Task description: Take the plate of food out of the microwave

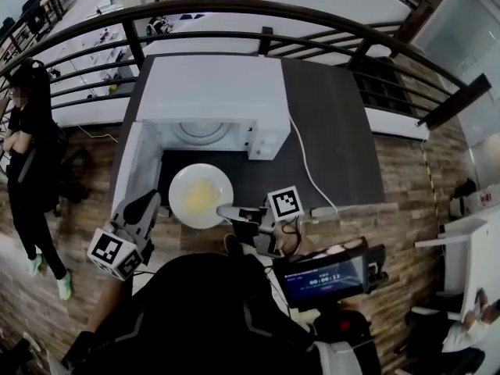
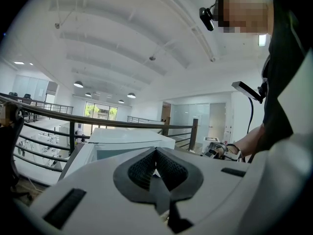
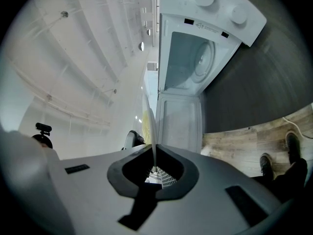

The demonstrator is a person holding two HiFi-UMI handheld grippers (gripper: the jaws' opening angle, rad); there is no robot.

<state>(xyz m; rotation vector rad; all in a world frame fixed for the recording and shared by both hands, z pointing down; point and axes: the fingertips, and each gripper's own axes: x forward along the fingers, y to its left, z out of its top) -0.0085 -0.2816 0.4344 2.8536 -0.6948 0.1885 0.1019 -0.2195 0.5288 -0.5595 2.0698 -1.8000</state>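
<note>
Right gripper (image 1: 226, 210) pinches the plate (image 1: 201, 196) by its rim at 4 o'clock; the plate is already out, at 6 o'clock from the open microwave (image 1: 215, 92). Left gripper (image 1: 148, 203), at the plate's 8 o'clock, is closed and empty. Next, probably: keep it level, set it down.

White microwave (image 1: 215, 92) at upper centre on a dark grey desk (image 1: 336, 131). White plate (image 1: 180, 184), pale yellow food (image 1: 203, 199). Left tool (image 1: 147, 208) and right tool (image 1: 225, 211): grey, black-and-white square markers. Brown plank floor (image 1: 406, 186).
</note>
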